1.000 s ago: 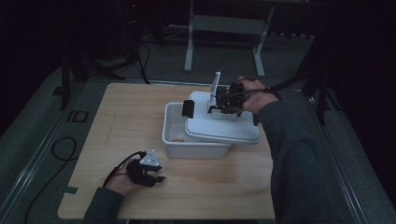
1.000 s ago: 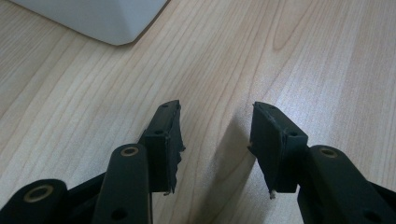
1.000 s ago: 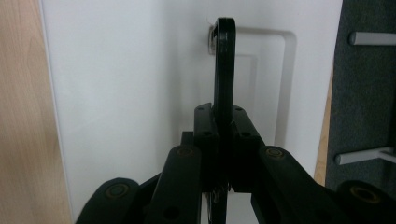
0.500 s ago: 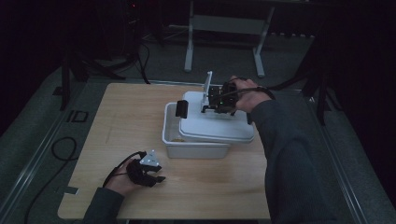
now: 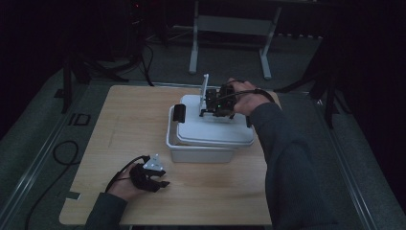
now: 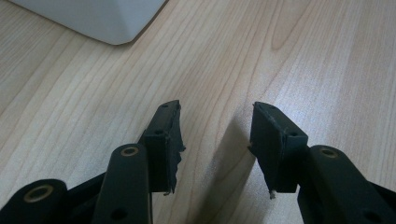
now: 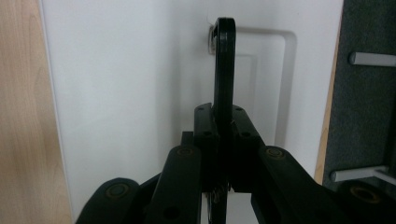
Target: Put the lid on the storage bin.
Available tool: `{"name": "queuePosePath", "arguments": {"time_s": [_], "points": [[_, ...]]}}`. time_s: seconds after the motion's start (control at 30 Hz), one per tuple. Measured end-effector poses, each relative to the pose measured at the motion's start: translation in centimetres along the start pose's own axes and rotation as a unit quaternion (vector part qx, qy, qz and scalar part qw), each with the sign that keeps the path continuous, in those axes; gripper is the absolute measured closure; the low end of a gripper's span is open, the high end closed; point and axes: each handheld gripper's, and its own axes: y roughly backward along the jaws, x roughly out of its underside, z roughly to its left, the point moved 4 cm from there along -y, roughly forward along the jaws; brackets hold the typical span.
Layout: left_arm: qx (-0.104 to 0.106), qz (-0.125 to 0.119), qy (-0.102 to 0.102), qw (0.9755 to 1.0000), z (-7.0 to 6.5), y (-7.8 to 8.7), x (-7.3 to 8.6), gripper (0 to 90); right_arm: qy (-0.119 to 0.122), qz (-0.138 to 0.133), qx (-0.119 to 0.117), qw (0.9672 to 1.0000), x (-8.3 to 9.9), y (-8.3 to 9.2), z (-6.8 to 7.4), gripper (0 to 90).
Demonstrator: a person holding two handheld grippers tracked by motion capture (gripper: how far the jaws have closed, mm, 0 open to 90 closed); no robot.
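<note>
Lid (image 5: 215, 129) of white plastic, lying at centre of the high view, a little right of middle, on top of a white storage bin (image 5: 191, 154). Seemingly not seated square: bin rim exposed along the left and lower edges. Black latch (image 5: 179, 113) standing at the lid's left end.

Right tongs (image 7: 224, 116) clamped tight on the lid's black carry handle (image 7: 224, 70), pads pressed against both flat sides, handle standing upright out of its moulded recess in the right gripper view. Left tongs (image 6: 215, 126) parted and empty, resting low over bare wood at lower left of the high view, with a corner of the bin at upper left of the left gripper view.

Handling, as a judgement:
- Probably light; thin moulded plastic, stiff enough to lift from the middle, though likely to flex slightly at the ends.
- Smooth and glossy, so slippery on its flat faces; poor place for a pinch.
- Not fragile, but noisy and prone to skating if dropped on the surface (image 5: 134, 120).
- Best hold: the handle, as now, near its middle, so the lid hangs level.
- Hinged handle likely to let the lid swing; better moved slowly and kept flat.
- Bin possibly light enough to shift with the lid; worth steadying with the free tongs.
</note>
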Motion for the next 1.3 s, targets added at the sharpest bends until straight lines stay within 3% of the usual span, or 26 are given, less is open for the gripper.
{"name": "queuePosePath", "arguments": {"time_s": [1.3], "points": [[0.003,-0.001,0.0,1.0,0.1,0.0,0.0,53.4,0.019,0.0,-0.012,0.9997,-3.0,-2.1,0.3,84.3]]}}
